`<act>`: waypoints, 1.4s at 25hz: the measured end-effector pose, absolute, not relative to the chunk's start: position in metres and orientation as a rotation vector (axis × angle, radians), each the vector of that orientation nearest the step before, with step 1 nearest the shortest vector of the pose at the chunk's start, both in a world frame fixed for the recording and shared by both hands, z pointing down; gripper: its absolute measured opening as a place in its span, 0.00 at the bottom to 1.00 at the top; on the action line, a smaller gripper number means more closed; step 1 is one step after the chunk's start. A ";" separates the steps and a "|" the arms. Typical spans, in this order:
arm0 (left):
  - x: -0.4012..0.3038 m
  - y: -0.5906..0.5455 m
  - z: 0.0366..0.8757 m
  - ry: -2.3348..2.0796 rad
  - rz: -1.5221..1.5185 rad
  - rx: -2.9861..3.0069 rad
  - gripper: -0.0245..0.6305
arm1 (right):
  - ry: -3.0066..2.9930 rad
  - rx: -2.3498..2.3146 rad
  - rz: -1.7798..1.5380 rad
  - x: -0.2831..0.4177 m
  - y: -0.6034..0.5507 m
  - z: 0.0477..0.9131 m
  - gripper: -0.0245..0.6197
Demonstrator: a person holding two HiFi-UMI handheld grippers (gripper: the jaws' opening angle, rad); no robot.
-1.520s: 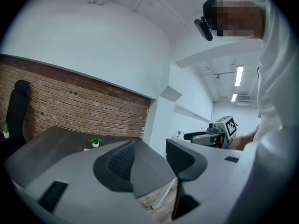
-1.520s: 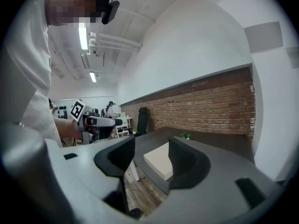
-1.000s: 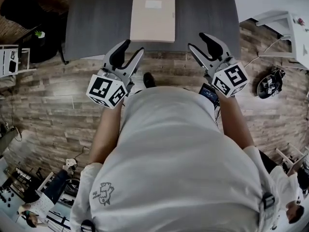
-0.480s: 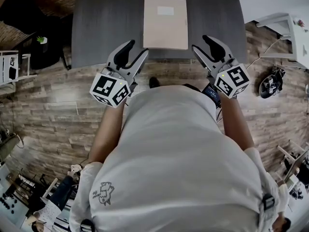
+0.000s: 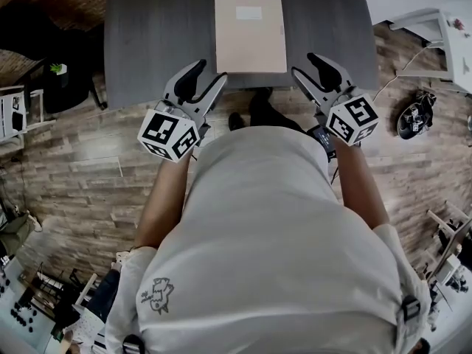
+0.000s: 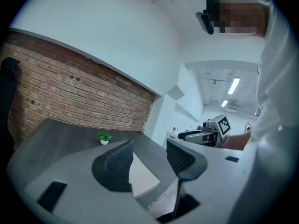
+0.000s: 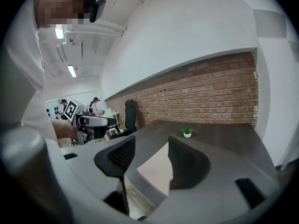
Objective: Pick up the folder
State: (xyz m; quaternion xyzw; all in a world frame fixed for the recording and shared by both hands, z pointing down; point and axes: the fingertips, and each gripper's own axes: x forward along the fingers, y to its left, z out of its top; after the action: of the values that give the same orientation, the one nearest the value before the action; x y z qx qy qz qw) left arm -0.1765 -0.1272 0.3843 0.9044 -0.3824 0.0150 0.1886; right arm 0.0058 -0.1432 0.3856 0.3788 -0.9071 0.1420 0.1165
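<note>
Our left gripper (image 5: 206,76) and right gripper (image 5: 304,65) both have their jaws wide apart and hold nothing. From the head view we see them flanking the near corners of the tan folder (image 5: 251,34), close but apart from it. The folder lies flat near the front edge of the dark table (image 5: 162,28). Only the gripper views show us a small potted plant (image 6: 104,138) farther back on the table and the brick wall (image 6: 70,92) behind it. Only the head view shows the wood floor (image 5: 74,161).

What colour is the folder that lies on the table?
The folder is plain beige; the head view shows it best.
</note>
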 end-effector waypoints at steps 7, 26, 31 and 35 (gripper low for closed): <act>-0.176 -0.144 0.404 -1.117 0.117 2.495 0.38 | -2.623 1.077 0.442 0.016 -0.165 0.408 0.39; -0.178 -0.236 0.491 -1.046 0.332 2.301 0.39 | -2.496 0.916 0.678 0.011 -0.256 0.497 0.41; -0.172 -0.249 0.521 -0.992 0.409 2.245 0.41 | -2.450 0.875 0.758 0.014 -0.266 0.526 0.44; -0.172 -0.261 0.538 -0.987 0.444 2.221 0.41 | -2.395 0.838 0.810 0.019 -0.271 0.551 0.46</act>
State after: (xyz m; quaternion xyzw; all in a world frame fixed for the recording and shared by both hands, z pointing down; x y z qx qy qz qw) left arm -0.1721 -0.2614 0.5379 0.8488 -0.3771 0.1698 0.3295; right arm 0.0194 -0.2711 0.5507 0.3055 -0.8736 0.2954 0.2370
